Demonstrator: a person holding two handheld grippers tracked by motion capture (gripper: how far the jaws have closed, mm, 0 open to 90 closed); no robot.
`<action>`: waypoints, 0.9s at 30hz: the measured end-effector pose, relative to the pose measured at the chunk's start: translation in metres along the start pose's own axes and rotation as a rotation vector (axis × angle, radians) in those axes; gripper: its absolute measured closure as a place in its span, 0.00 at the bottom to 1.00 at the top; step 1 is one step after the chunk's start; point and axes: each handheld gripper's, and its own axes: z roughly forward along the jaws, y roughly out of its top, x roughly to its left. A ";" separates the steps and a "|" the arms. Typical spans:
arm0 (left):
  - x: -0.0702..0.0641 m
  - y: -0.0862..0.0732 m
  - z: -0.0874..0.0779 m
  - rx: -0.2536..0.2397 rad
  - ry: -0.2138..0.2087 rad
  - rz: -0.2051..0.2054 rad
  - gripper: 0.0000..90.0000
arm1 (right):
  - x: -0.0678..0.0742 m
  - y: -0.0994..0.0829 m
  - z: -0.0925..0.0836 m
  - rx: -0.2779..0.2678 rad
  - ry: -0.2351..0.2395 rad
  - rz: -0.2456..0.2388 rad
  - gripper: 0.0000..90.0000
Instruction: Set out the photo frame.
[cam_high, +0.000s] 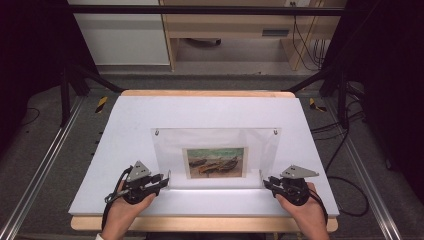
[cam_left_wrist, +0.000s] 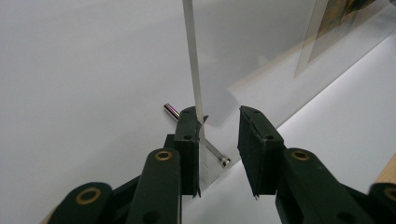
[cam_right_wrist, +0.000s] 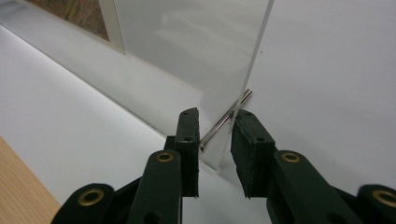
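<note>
A clear acrylic picture frame (cam_high: 215, 140) stands upright on the white tabletop (cam_high: 200, 110), holding a print of boats (cam_high: 216, 162). My left gripper (cam_high: 165, 180) sits at its lower left corner, my right gripper (cam_high: 266, 181) at its lower right. In the left gripper view the jaws (cam_left_wrist: 219, 119) straddle the pane's edge (cam_left_wrist: 192, 56) and a metal pin (cam_left_wrist: 224, 161). One pad touches the pane; the other stands clear. In the right gripper view the jaws (cam_right_wrist: 215, 119) straddle the corner and its pin (cam_right_wrist: 245, 95), with a narrow gap on one side.
Two small screws (cam_high: 157, 133) mark the frame's top corners. The table's wooden front edge (cam_high: 200, 224) runs close under both hands. Black stand legs, cables and metal floor rails flank the table.
</note>
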 end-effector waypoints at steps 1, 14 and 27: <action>0.000 0.000 0.000 -0.001 0.000 -0.001 0.76 | 0.000 0.000 0.000 0.000 0.001 0.001 0.79; -0.004 -0.001 0.004 -0.016 -0.010 0.003 0.67 | 0.002 0.002 0.000 -0.021 -0.002 0.007 0.64; -0.007 0.000 0.008 -0.037 -0.006 0.023 0.43 | 0.003 0.004 0.001 -0.064 -0.020 -0.010 0.40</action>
